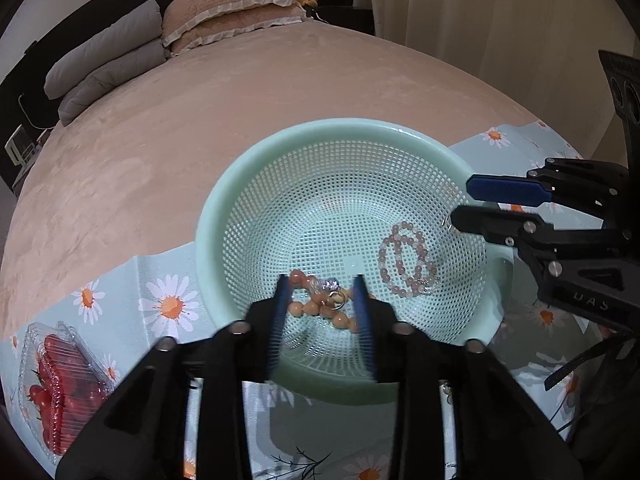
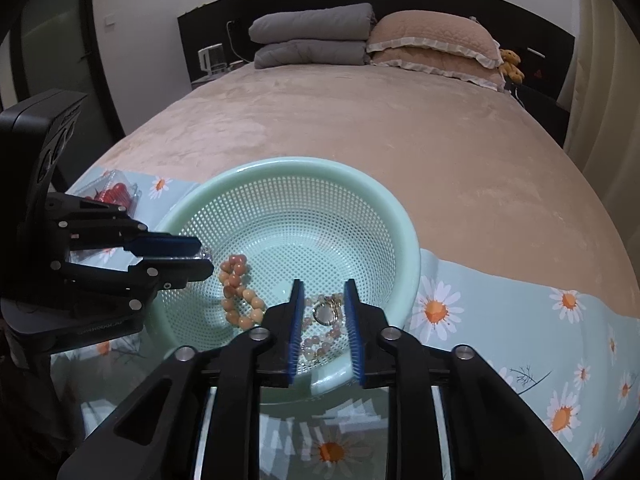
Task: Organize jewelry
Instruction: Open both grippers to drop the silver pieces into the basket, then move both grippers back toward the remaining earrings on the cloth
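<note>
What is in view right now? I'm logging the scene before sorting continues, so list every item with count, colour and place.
Basket: one, mint green, perforated, on the floral cloth.
Orange bead bracelet: one, orange, in the basket on the left gripper's side.
Pink bead bracelet: one, pale pink, in the basket on the right gripper's side.
Ring: one, metallic, on the pink beads.
Floral cloth: one, light blue with daisies, across the bed's near end.
Tomato box: one, clear with red tomatoes, on the cloth beside the basket.
Bed cover: one, beige.
Pillows: two, beige, at the headboard.
Grey quilts: two, folded, beside the pillows.
Plush toy: one, yellow-brown.
Left gripper: open over the orange beads.
Right gripper: open over the pink beads.
</note>
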### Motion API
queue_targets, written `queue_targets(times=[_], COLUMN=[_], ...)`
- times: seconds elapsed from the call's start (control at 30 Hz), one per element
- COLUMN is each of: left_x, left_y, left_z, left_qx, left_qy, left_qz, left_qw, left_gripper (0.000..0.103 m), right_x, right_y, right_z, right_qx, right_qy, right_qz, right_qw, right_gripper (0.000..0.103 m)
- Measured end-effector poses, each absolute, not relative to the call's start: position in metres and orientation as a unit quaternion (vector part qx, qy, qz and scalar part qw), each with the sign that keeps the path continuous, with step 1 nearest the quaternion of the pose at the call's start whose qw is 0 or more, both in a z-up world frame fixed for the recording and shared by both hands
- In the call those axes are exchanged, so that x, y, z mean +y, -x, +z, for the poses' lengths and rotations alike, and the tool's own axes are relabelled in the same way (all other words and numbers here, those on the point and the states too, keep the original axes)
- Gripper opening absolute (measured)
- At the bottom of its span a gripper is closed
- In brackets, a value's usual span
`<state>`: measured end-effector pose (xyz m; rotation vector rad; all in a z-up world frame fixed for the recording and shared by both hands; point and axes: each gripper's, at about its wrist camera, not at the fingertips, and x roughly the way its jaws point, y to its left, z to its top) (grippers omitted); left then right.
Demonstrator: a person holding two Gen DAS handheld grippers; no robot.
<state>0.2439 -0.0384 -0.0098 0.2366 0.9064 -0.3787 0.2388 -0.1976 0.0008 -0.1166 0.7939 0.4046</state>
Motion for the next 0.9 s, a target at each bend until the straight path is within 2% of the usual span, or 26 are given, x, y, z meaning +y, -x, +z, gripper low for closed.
queue_targets(times=[0.07,0.1,0.17,0.3,0.5,0.73,0.9], left_x=[-0.028,-0.021,-0.008,0.009,0.019,0.02,0.019], left_y=[-0.24,-0.237,-0.231,-0.218,-0.193,-0.165,-0.149], left_z=[-0.001,0.004,0.012,0.016,0.008,-0.009,-0.023], left_qx=[0.414,0.403,0.393,0.388,0.394,0.407,0.418], left_qy=[-0.1,-0.091,-0.074,-0.071,-0.076,-0.084,-0.086], left_qz=[-0.164,-0.162,-0.16,-0.128,-0.124,-0.13,-0.143], left_qw=[0.89,0.896,0.902,0.91,0.908,0.9,0.893], left_gripper=[0.093,0.093,0.097,0.097,0.097,0.097,0.097], right_x=[-0.2,-0.201,-0.204,-0.208,-0.208,-0.215,-0.21], right_y=[-0.234,-0.233,-0.228,-0.209,-0.192,-0.158,-0.145], right_z=[0.004,0.005,0.008,0.013,0.006,-0.003,-0.02], right_qx=[0.373,0.369,0.359,0.321,0.328,0.313,0.333], right_qy=[0.059,0.058,0.063,0.077,0.102,0.081,0.096], right_qz=[0.189,0.186,0.167,0.167,0.165,0.166,0.17], right_qw=[0.907,0.909,0.916,0.929,0.925,0.932,0.922], right_gripper=[0.054,0.064,0.075,0.085,0.085,0.085,0.085])
